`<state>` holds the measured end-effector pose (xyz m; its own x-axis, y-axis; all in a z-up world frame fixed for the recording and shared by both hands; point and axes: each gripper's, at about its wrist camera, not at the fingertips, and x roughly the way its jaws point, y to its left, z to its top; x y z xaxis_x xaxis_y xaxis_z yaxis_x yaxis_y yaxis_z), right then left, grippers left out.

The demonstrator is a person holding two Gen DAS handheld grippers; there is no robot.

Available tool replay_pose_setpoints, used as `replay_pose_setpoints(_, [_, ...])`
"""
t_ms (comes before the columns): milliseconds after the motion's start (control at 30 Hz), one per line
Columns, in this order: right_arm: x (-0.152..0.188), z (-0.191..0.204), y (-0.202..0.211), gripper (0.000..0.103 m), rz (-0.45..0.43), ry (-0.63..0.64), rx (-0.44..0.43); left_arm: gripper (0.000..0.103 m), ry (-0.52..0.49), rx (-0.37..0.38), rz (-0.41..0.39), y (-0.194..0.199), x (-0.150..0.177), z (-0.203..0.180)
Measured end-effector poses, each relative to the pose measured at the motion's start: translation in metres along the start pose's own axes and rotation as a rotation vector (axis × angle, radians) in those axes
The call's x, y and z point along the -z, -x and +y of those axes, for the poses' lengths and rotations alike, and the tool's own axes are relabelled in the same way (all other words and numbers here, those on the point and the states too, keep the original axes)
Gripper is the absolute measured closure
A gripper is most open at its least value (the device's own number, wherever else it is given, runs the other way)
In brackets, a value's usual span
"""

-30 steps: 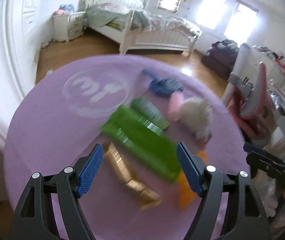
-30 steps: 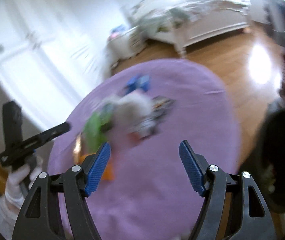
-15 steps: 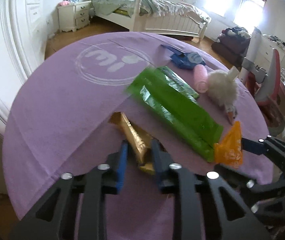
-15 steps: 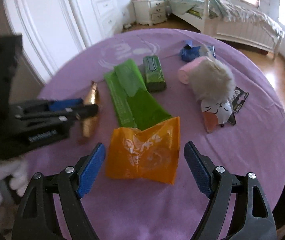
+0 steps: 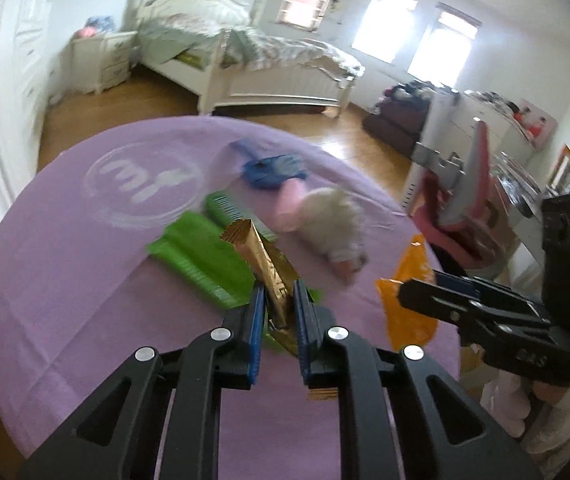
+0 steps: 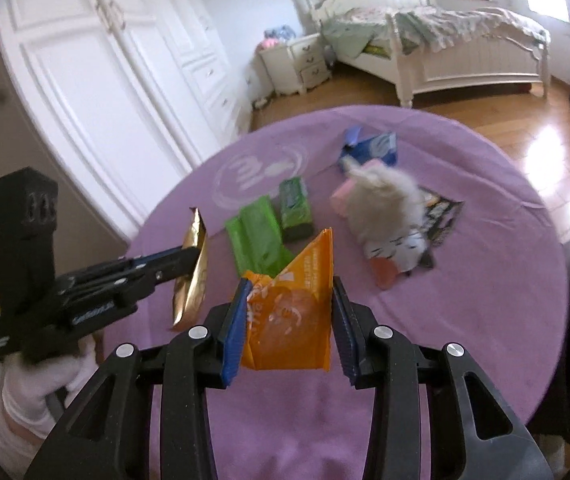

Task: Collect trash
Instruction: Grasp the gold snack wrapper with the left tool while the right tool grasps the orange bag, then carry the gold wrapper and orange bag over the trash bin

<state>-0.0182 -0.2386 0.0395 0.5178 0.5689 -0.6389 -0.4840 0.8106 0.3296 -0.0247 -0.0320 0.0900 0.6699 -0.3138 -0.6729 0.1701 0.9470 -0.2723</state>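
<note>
A: Gold foil wrapper (image 5: 270, 268) now off the cloth. Left gripper (image 5: 278, 320) has its jaws clamped on the wrapper's lower part, with the crimped top end standing up over the green packets. Half a second ago it lay flat on the purple tablecloth (image 5: 65, 280) with the jaws only closing around it.

B: Confirmed from the other camera. Right side?

A: Right gripper (image 6: 287, 320) has drawn in on the orange wrapper (image 6: 293, 312). Both blue pads touch its edges and the packet is buckled into a peak between them. Half a second ago those jaws were wide apart, the packet flat. Clamped, in my judgement; also lifted, since the side view shows it hanging clear of the cloth.

B: Meaning for the task?

A: Two pieces of trash in hand at once. Left on the table: large green packet (image 6: 259, 240), small green packet (image 6: 295, 210), blue wrapper (image 6: 371, 150), black printed packet (image 6: 441, 216). Fluffy toy (image 6: 385, 200) likely not trash.

B: Bin?

A: Dark rim at the right edge may be one; cannot tell.
</note>
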Motion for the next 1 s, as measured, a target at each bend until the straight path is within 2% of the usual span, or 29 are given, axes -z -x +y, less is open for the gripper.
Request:
replay_pose_setpoints(167, [-0.002, -0.030, 0.034, 0.064, -0.066, -0.065, 0.032, 0.088, -0.113, 0.026, 0.007, -0.013, -0.008, -0.047])
replay_pose_setpoints(567, [0.000, -0.104, 0.087, 0.064, -0.200, -0.209, 0.114, 0.088, -0.278, 0.104, 0.004, -0.034, -0.021, -0.132])
replay_pose_setpoints(800, [0.017, -0.150, 0.108, 0.064, -0.234, -0.293, 0.166, 0.088, -0.346, 0.157, 0.017, -0.053, -0.023, -0.171])
replay_pose_setpoints(1000, [0.038, -0.186, 0.126, 0.064, -0.262, -0.367, 0.205, 0.088, -0.384, 0.236, 0.058, -0.082, -0.019, -0.202])
